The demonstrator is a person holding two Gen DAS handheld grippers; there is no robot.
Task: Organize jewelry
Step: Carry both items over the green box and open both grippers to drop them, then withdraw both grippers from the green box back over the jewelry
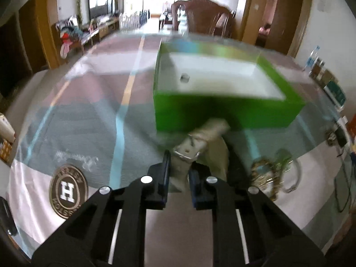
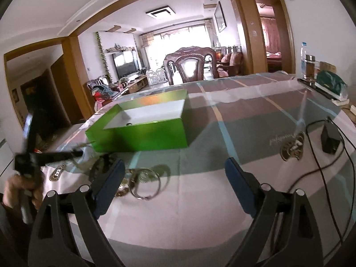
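Observation:
A beige watch strap (image 1: 191, 149) with a metal buckle lies just in front of the green box (image 1: 229, 111), and my left gripper (image 1: 179, 169) is shut on it. The box is open, with a white inside (image 1: 222, 77) that holds one small round item (image 1: 184, 77). To the right of the strap sits a heap of gold chains (image 1: 264, 178) and a silver bangle (image 1: 294, 178). My right gripper (image 2: 175, 180) stands open and empty over the tablecloth, with the bangle (image 2: 144, 184) near its left finger and the green box (image 2: 142, 133) beyond. A hand (image 2: 22, 189) holds the left gripper (image 2: 75, 154) at the left.
The table carries a striped cloth with round logo emblems (image 1: 67, 191). A black adapter (image 2: 331, 138) with a cable lies at the right. A bottle and a jar (image 2: 309, 66) and a green bag (image 2: 329, 84) stand at the far right edge. A wooden chair (image 2: 191, 66) stands behind the table.

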